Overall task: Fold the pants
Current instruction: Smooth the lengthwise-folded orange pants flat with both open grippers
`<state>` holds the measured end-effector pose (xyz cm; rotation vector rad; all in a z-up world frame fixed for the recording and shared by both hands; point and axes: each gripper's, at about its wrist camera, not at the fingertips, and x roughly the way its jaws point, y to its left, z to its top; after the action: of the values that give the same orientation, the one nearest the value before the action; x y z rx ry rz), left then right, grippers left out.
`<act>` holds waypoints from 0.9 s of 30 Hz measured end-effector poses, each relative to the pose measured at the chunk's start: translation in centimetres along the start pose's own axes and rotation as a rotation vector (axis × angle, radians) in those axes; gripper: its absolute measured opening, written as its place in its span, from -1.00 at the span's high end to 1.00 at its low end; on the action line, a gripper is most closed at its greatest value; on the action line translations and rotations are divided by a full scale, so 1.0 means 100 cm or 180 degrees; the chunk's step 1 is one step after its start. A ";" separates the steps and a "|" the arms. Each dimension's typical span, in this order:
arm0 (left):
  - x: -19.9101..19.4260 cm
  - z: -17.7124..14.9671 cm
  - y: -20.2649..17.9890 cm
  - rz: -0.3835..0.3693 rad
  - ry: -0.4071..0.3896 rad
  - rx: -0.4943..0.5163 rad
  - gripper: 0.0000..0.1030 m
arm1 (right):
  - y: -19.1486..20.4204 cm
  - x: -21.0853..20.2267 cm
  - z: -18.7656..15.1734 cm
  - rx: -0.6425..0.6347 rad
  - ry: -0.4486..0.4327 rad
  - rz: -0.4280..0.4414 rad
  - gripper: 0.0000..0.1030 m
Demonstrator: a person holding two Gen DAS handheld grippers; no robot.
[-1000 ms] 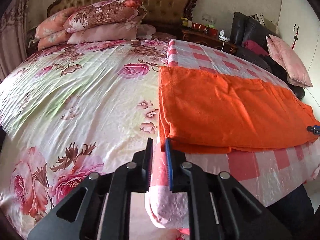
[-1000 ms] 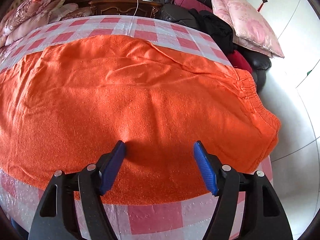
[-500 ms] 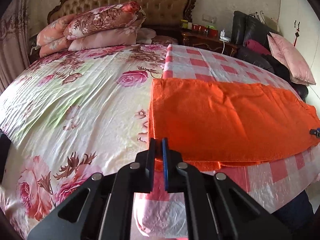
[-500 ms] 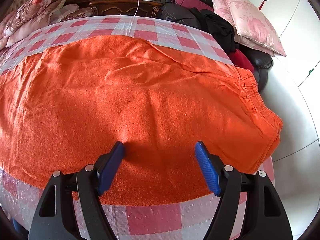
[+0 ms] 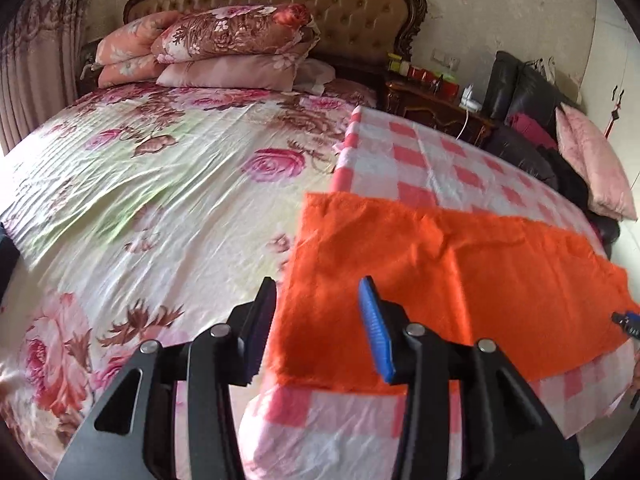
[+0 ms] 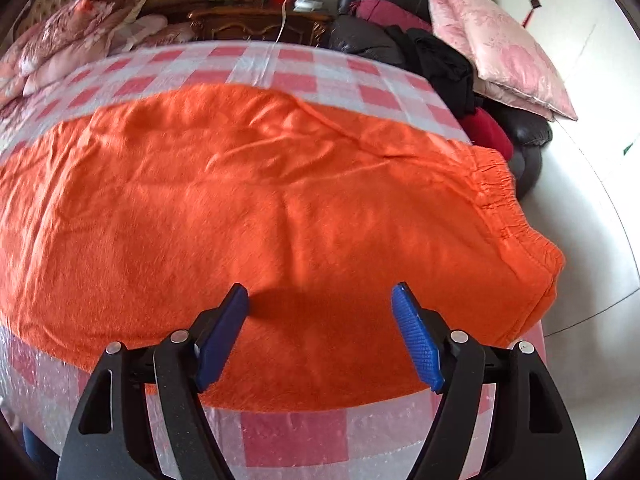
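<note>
The orange pants (image 5: pixel 460 280) lie flat, folded lengthwise, on a pink-and-white checked cloth (image 5: pixel 420 160) on the bed. My left gripper (image 5: pixel 320 304) is open and empty, just above the leg-end near corner of the pants. In the right wrist view the pants (image 6: pixel 260 200) fill the frame, with the elastic waistband (image 6: pixel 504 208) at the right. My right gripper (image 6: pixel 320 308) is open and empty, over the near edge of the pants close to the waist. Its tip (image 5: pixel 626 320) shows at the right edge of the left wrist view.
The floral bedsheet (image 5: pixel 140 200) spreads to the left, with stacked pillows (image 5: pixel 224 48) at the headboard. A nightstand (image 5: pixel 432 100) and a black sofa with a pink cushion (image 6: pixel 496 40) and dark clothes stand beyond the bed. White floor (image 6: pixel 592 240) lies right of the bed edge.
My left gripper has opened from shut and let go of the pants' corner. The pants' leg end now lies flat. The right gripper stays open and has drawn back slightly.
</note>
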<state>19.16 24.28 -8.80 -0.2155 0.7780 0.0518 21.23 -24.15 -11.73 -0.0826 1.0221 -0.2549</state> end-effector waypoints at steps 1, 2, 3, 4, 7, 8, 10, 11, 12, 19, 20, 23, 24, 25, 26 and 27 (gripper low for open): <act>0.007 0.008 -0.014 -0.0112 -0.0034 0.0028 0.16 | -0.004 0.000 0.002 0.0051 -0.0025 -0.0010 -0.39; 0.017 0.015 -0.027 -0.0231 -0.0024 0.0061 0.16 | -0.010 0.001 0.005 0.0117 -0.0045 -0.0033 -0.41; 0.030 0.021 -0.041 -0.0335 0.0040 0.0074 0.16 | -0.014 0.002 0.008 0.0159 -0.0050 -0.0058 -0.41; 0.047 0.027 -0.057 -0.0399 0.0155 0.0127 0.16 | -0.018 0.004 0.012 0.0192 -0.0060 -0.0078 -0.42; 0.092 0.035 -0.099 -0.0581 0.0435 0.0408 0.17 | -0.030 0.009 0.020 0.0244 -0.0085 -0.0134 -0.44; 0.106 0.037 -0.108 -0.0554 0.0504 0.0491 0.16 | -0.034 0.012 0.023 0.0246 -0.0082 -0.0154 -0.44; 0.129 0.039 -0.117 -0.0351 0.0534 0.0647 0.16 | -0.040 0.017 0.028 0.0229 -0.0079 -0.0195 -0.44; 0.133 0.041 -0.117 -0.0250 0.0520 0.0669 0.16 | -0.042 0.019 0.033 0.0203 -0.0104 -0.0221 -0.44; 0.136 0.044 -0.117 -0.0237 0.0529 0.0650 0.16 | -0.045 0.019 0.037 0.0177 -0.0135 -0.0240 -0.44; 0.141 0.042 -0.130 0.0022 0.0580 0.0701 -0.03 | -0.081 0.039 0.072 0.0112 -0.0364 -0.0502 -0.53; 0.142 0.040 -0.132 0.0064 0.0587 0.0719 -0.15 | -0.090 0.048 0.073 0.0145 -0.0289 -0.0579 -0.53; 0.141 0.038 -0.134 0.0163 0.0555 0.0706 -0.22 | -0.116 0.072 0.064 0.0315 0.0022 -0.0755 -0.53; 0.140 0.038 -0.134 0.0220 0.0559 0.0668 -0.21 | -0.125 0.079 0.057 0.0373 0.0126 -0.0779 -0.55; 0.135 0.039 -0.135 0.0324 0.0509 0.0629 -0.21 | -0.131 0.078 0.052 0.0440 0.0051 -0.0709 -0.57; 0.127 0.040 -0.138 0.0390 0.0402 0.0600 -0.20 | -0.137 0.078 0.046 0.0478 0.0074 -0.0729 -0.59; 0.116 0.040 -0.143 0.0388 0.0270 0.0582 -0.21 | -0.141 0.076 0.041 0.0517 0.0078 -0.0712 -0.59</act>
<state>31.97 10.81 -11.74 0.0035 0.8747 0.0866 26.10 -39.91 -13.32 -0.0465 1.0134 -0.5429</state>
